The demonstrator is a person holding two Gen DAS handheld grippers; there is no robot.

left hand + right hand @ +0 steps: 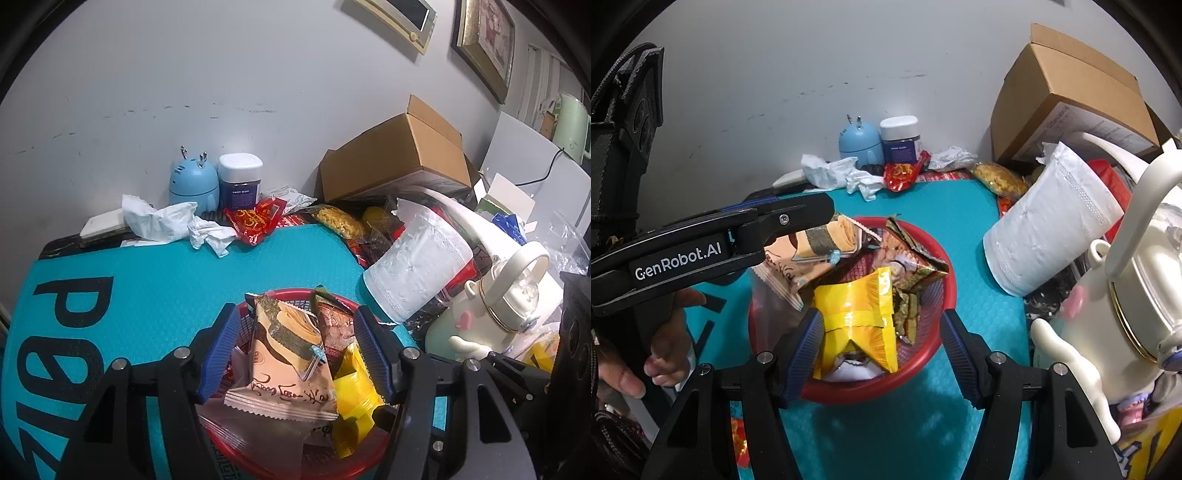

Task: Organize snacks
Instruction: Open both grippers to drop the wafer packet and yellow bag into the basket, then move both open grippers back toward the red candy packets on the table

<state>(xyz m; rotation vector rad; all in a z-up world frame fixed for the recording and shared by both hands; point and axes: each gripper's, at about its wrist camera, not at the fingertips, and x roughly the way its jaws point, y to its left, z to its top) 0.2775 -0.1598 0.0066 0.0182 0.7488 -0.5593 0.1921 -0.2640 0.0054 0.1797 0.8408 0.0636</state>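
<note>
Left gripper (295, 354) hung over the red basket (945, 295), jaws wide, either side of a peach packet (288, 354) but apparently not touching it. Right gripper (882, 347) likewise gaped, holding nothing. Best, I judged, to withdraw straight up so the packet settles. Peach packet leaned on the rim; yellow packet (860, 314) lay crumpled mid-basket on the teal mat (923, 210).

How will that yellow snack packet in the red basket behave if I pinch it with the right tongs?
The yellow snack packet looks like thin glossy film, so it will probably crumple, flop and perhaps slip. It seems light for its size. It leans loosely on other packets in the red basket, so lifting it may shift them. The right tongs are open around it.
</note>
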